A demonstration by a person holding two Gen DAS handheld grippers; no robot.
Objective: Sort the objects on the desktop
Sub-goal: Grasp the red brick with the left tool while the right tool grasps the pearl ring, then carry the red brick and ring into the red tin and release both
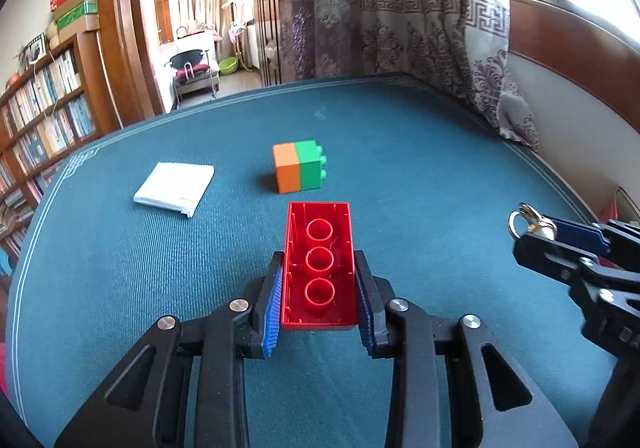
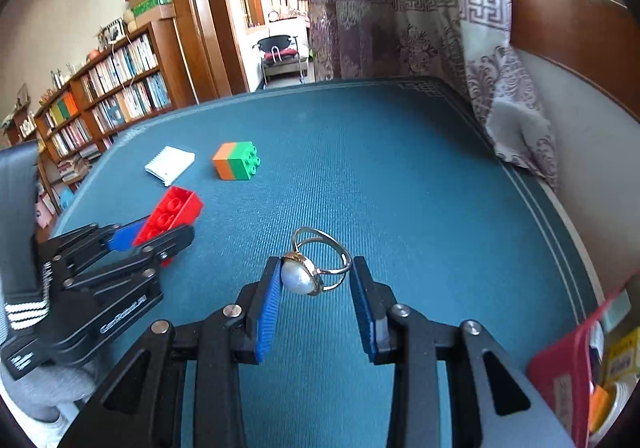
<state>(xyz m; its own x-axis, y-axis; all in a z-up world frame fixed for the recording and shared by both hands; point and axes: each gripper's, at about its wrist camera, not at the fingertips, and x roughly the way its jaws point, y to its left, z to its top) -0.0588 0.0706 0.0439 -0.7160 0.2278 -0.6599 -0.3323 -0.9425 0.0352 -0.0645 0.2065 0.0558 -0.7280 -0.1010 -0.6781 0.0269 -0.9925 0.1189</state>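
Observation:
My left gripper (image 1: 319,288) is shut on a long red building brick (image 1: 319,264), hollow underside up, held above the teal table mat (image 1: 420,176). In the right wrist view that brick (image 2: 170,214) sticks out of the left gripper (image 2: 154,234) at the left. My right gripper (image 2: 316,284) is shut on a gold ring with a white pearl (image 2: 314,268), pearl against the left pad, band against the right. The ring (image 1: 528,222) also shows at the right edge of the left wrist view. An orange-and-green block (image 1: 299,167) lies on its side mid-table, ahead of both grippers.
A white folded packet (image 1: 175,188) lies on the mat left of the block (image 2: 236,160). A bookshelf (image 2: 104,100) stands beyond the left table edge and a curtain (image 2: 440,28) drapes at the far right corner. Red and yellow items (image 2: 580,368) sit at the near right.

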